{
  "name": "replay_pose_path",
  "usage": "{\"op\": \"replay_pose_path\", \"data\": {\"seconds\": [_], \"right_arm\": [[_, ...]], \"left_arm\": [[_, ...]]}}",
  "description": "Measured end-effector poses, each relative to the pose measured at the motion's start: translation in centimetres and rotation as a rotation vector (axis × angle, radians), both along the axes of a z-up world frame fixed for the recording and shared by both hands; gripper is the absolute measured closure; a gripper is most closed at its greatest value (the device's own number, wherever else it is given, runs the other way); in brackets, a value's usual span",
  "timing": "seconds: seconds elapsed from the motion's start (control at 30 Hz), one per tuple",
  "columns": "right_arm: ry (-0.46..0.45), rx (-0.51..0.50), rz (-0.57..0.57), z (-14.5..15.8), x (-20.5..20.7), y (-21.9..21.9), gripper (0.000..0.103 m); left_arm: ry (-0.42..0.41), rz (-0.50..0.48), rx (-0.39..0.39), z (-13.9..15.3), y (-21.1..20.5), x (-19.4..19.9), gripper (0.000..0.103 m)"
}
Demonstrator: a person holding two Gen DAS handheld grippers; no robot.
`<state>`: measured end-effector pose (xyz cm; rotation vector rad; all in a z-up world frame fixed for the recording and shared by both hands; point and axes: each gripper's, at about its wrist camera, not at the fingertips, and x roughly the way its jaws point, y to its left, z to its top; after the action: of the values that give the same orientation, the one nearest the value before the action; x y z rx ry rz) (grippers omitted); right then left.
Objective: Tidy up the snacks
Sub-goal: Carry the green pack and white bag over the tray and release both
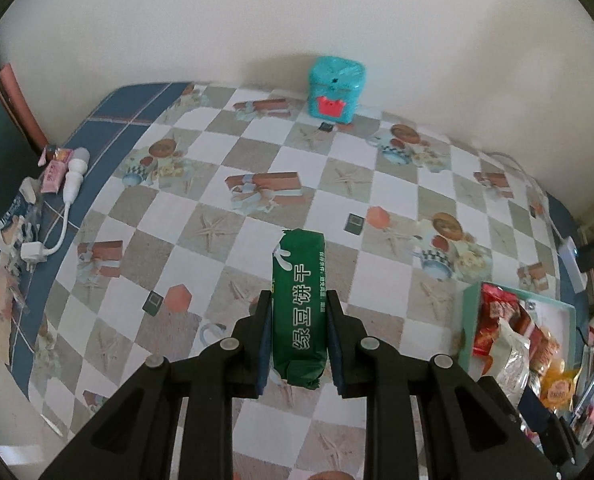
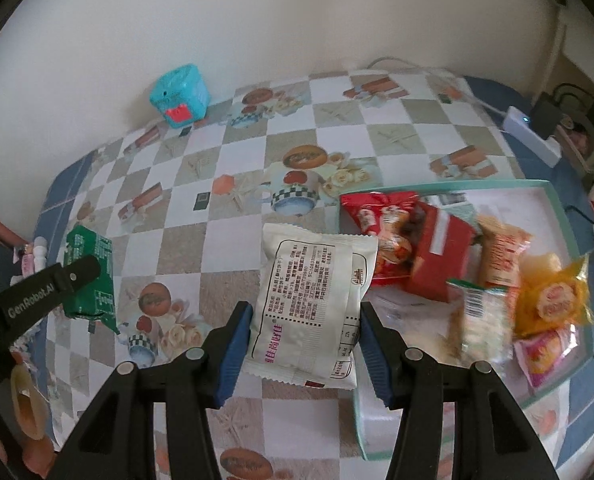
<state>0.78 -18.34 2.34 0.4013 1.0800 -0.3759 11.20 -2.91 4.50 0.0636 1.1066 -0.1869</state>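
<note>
My left gripper (image 1: 295, 300) is shut on a long green biscuit pack (image 1: 299, 300) with white Chinese letters, held above the checkered tablecloth. The same pack shows in the right wrist view (image 2: 91, 276), with the left gripper's finger across it. My right gripper (image 2: 305, 312) is shut on a white snack pouch (image 2: 313, 304) with printed text, held at the left edge of a teal-rimmed tray (image 2: 557, 196). The tray holds several snacks: red packets (image 2: 381, 216), a red box (image 2: 441, 248), an orange-yellow packet (image 2: 553, 296). The tray also shows in the left wrist view (image 1: 467, 320).
A turquoise box with a red mouth (image 1: 335, 90) stands at the table's far edge by the wall. A white plug with cable (image 1: 73, 176) and pink packets (image 1: 55, 172) lie at the left edge. A white power strip (image 2: 533, 136) sits far right.
</note>
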Motion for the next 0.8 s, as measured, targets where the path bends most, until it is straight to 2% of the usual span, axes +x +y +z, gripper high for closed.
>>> {"op": "replay_pose_path", "data": {"seconds": [0.23, 0.43, 0.67, 0.8], "right_arm": [[-0.029, 0.021, -0.068, 1.0, -2.7, -1.4, 0.047], [-0.029, 0.035, -0.112, 0.9, -3.4, -3.2, 0.047], [-0.031, 0.051, -0.224, 0.8, -5.1, -7.8, 0.047], [-0.027, 0.053, -0.323, 0.6, -6.9, -11.2, 0.047]], "left_arm": [[-0.062, -0.062, -0.004, 2.0, -1.8, -2.9, 0.078], [-0.078, -0.121, -0.007, 2.7, -3.7, -4.2, 0.078], [-0.09, -0.152, 0.014, 2.9, -5.6, -5.3, 0.078], [-0.073, -0.217, -0.029, 3.1, -7.4, -6.4, 0.078]]}}
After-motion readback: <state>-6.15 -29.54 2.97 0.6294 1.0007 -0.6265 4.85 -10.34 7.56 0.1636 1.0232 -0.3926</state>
